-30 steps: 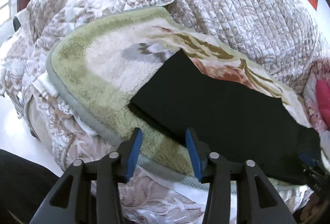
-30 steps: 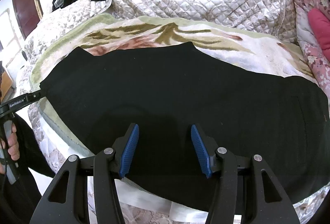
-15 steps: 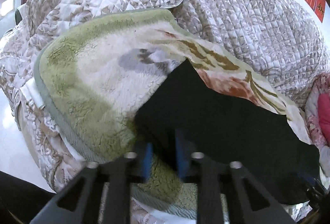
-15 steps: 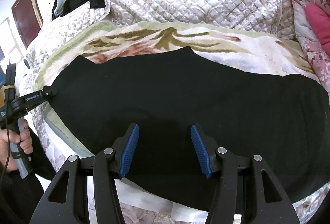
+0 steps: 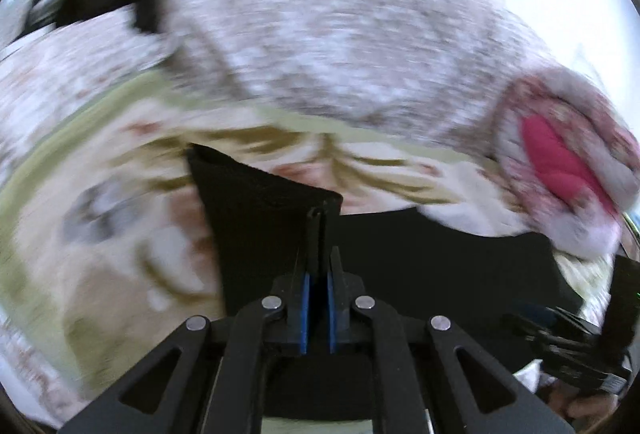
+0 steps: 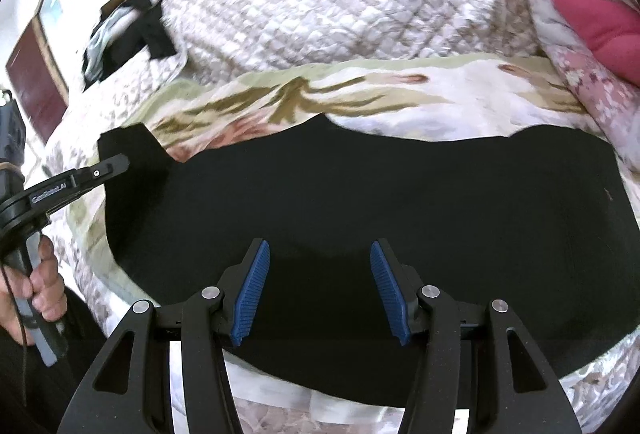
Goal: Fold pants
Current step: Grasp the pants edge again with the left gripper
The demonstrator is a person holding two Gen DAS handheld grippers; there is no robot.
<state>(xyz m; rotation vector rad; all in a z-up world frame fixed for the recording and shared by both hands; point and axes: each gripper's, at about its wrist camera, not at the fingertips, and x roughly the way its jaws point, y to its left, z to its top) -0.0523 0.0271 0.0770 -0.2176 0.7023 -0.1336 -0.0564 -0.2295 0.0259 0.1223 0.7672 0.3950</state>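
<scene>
Now that the left claw [image 5: 318, 274] has closed on the black pants' [image 6: 360, 194] left hem and lifted it, folding can start; the right claw [image 6: 320, 290] hovers wide.

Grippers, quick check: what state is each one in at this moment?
Left gripper: shut on the black pants, pinching the leg end.
Right gripper: open, above the pants, holding nothing.

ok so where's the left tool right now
In the right wrist view, the left tool is at the far left, shut on the leg end of the black pants, which lie on the flowered blanket.
</scene>
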